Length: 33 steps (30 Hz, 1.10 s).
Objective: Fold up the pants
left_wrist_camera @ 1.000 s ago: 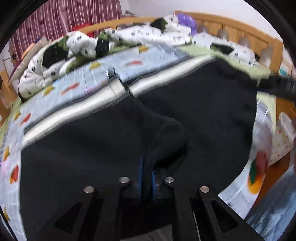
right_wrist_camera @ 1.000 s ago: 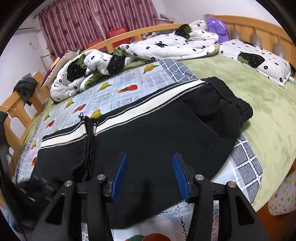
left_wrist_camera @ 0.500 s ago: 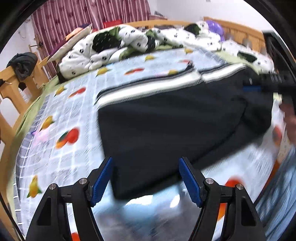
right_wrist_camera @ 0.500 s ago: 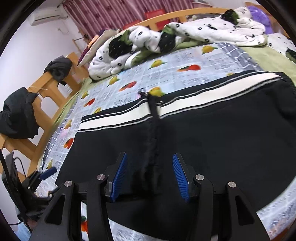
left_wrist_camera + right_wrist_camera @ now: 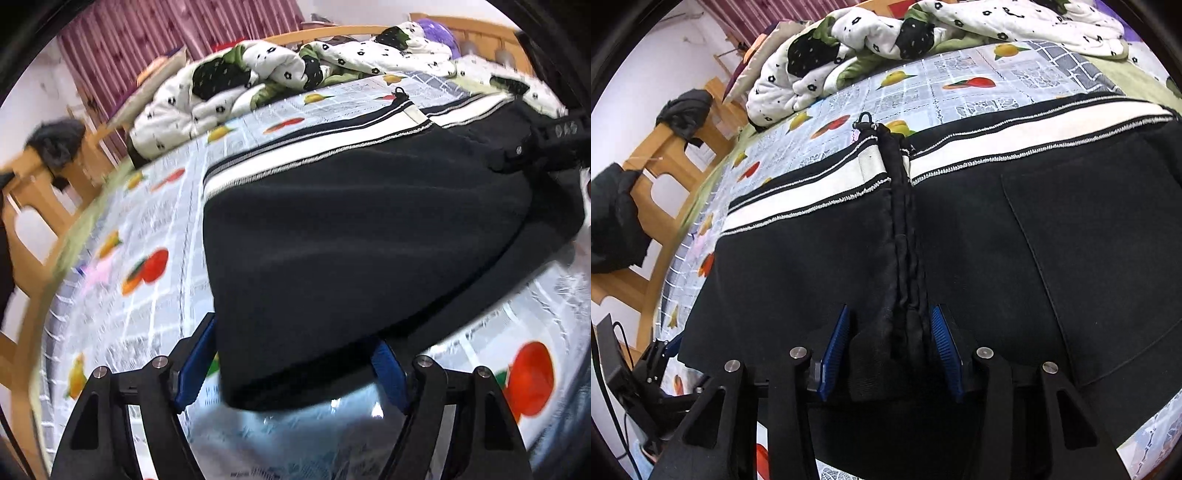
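Observation:
Black pants (image 5: 351, 236) with a white side stripe lie folded on the fruit-print bed sheet (image 5: 155, 229). My left gripper (image 5: 291, 365) is open, its blue pads either side of the near folded corner of the pants. In the right wrist view the pants (image 5: 1052, 258) fill the frame, with a bunched black hem ridge (image 5: 903, 236) running away from me. My right gripper (image 5: 890, 350) is open with the ridge's near end between its pads. The right gripper also shows at the right edge of the left wrist view (image 5: 554, 144).
A crumpled white flower-print quilt (image 5: 295, 70) lies along the far side of the bed. A wooden bed frame (image 5: 676, 155) with dark clothes (image 5: 613, 218) hung on it stands at left. The bed's near edge is just below both grippers.
My left gripper let go of the pants, opened and swung left to the folded corner. My right gripper moved left and down over the hem ridge.

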Each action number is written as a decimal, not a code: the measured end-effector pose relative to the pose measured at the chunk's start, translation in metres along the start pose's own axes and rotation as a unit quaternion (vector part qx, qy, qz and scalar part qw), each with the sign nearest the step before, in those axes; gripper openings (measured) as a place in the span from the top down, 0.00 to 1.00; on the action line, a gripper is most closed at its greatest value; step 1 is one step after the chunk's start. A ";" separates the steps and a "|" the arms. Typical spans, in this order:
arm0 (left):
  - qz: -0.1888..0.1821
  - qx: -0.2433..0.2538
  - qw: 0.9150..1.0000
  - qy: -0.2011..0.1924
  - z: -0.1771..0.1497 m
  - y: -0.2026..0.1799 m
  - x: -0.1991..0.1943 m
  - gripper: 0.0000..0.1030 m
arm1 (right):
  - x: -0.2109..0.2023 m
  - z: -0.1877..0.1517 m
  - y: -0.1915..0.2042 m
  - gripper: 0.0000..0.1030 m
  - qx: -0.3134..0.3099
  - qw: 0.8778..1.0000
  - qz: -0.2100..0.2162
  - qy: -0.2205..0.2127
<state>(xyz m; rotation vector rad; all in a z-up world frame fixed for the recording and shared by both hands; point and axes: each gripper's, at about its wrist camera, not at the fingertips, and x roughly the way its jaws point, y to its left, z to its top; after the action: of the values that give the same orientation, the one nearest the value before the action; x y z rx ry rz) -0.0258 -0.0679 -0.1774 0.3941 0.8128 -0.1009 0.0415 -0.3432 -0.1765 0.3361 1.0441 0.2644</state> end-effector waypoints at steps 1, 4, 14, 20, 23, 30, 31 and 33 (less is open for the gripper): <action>0.012 0.009 1.000 -0.009 0.002 -0.005 -0.001 0.26 | -0.001 0.000 -0.001 0.55 0.002 1.000 0.002 0.000; 0.044 0.004 0.998 -0.046 0.001 -0.001 -0.006 0.28 | -0.002 0.000 -0.002 0.55 0.009 1.000 0.009 -0.002; -0.023 -0.192 0.981 -0.031 -0.026 0.087 -0.007 0.45 | -0.006 0.001 0.004 0.55 0.008 1.000 0.019 -0.004; -0.036 -0.091 0.995 -0.017 -0.023 0.046 -0.007 0.46 | -0.001 0.002 -0.001 0.55 0.013 1.000 0.020 0.003; -0.023 -0.038 0.999 -0.032 -0.024 0.027 -0.017 0.40 | -0.001 0.002 -0.001 0.55 0.015 1.000 0.019 0.003; -0.059 -0.018 0.998 0.000 -0.027 0.036 -0.016 0.31 | -0.002 0.001 0.000 0.55 0.013 1.000 0.016 0.003; -0.063 -0.024 0.998 0.000 -0.029 0.041 -0.015 0.28 | -0.002 0.001 0.000 0.55 0.014 1.000 0.017 0.003; -0.061 -0.031 0.998 -0.002 -0.030 0.043 -0.010 0.25 | -0.003 0.001 -0.001 0.55 0.015 1.000 0.017 0.002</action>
<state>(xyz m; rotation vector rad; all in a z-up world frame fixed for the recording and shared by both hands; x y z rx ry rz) -0.0432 -0.0180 -0.1753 0.2853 0.8345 -0.1886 0.0409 -0.3451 -0.1737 0.3814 1.0474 0.2809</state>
